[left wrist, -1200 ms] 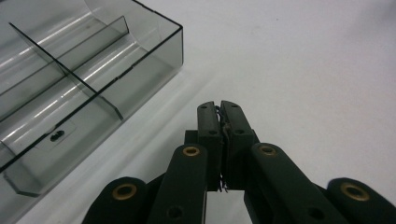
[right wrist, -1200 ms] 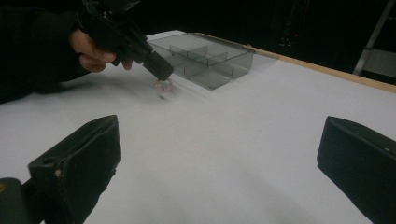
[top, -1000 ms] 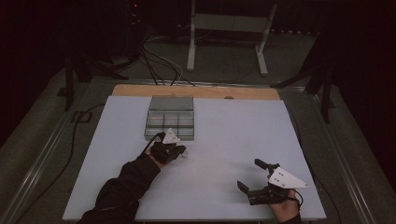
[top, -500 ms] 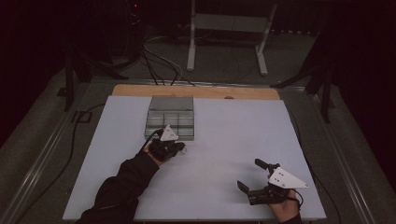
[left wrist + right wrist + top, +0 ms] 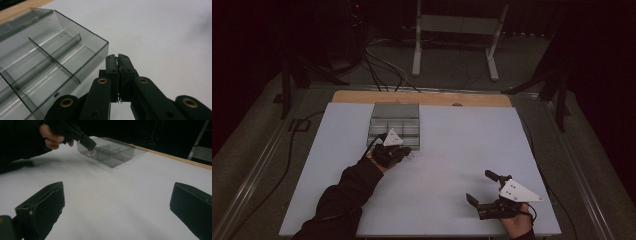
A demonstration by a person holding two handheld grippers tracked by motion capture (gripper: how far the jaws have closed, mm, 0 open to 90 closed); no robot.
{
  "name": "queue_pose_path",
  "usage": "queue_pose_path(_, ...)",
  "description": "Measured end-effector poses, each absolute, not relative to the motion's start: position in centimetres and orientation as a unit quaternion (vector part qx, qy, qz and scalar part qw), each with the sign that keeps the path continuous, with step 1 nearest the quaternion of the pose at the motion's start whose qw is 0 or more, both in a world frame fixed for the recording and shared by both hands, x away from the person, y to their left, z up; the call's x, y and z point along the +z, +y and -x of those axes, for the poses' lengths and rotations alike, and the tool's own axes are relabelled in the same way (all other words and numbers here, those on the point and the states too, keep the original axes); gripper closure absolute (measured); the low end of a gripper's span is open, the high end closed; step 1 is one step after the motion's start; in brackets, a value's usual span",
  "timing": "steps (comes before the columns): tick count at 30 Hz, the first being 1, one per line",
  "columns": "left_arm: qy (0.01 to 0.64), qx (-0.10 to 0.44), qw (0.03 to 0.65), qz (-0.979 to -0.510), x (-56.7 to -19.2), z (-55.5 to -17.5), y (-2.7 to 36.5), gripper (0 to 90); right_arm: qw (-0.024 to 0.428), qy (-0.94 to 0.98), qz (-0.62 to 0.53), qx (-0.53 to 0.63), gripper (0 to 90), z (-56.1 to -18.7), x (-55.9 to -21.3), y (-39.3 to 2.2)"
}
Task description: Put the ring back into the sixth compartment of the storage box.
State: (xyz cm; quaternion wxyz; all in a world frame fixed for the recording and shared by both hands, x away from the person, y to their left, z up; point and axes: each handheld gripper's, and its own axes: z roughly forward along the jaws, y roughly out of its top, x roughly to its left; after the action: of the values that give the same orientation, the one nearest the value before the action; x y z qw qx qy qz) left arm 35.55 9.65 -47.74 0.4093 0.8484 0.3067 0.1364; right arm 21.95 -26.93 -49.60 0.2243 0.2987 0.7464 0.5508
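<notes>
A clear grey compartment box [image 5: 394, 122] stands at the back left of the white table. My left gripper [image 5: 407, 152] hovers at the box's near right corner [image 5: 100, 47], jaws shut. A thin wiry thing is pinched between its pads [image 5: 111, 72]. In the right gripper view that gripper holds a small pale ring [image 5: 91, 152] at its tip, just in front of the box [image 5: 112, 151]. My right gripper [image 5: 478, 185] rests near the table's front right, open, with nothing between its fingers [image 5: 42, 205].
The white table top [image 5: 462, 145] has a wooden strip [image 5: 422, 98] along its far edge. Cables and a metal stand [image 5: 452, 30] lie on the dark floor beyond. A dark sleeve [image 5: 342, 200] reaches in from the bottom left.
My left gripper has edged slightly away from me, toward the box. The right gripper has not moved.
</notes>
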Motion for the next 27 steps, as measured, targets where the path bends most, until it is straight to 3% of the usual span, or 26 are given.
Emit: queue_pose_path(27,0.331,0.145,0.439,-0.823,-46.1,-38.5,9.8,89.6,0.223,0.748,-0.302,0.547,0.0,-22.0,-49.8,-26.8)
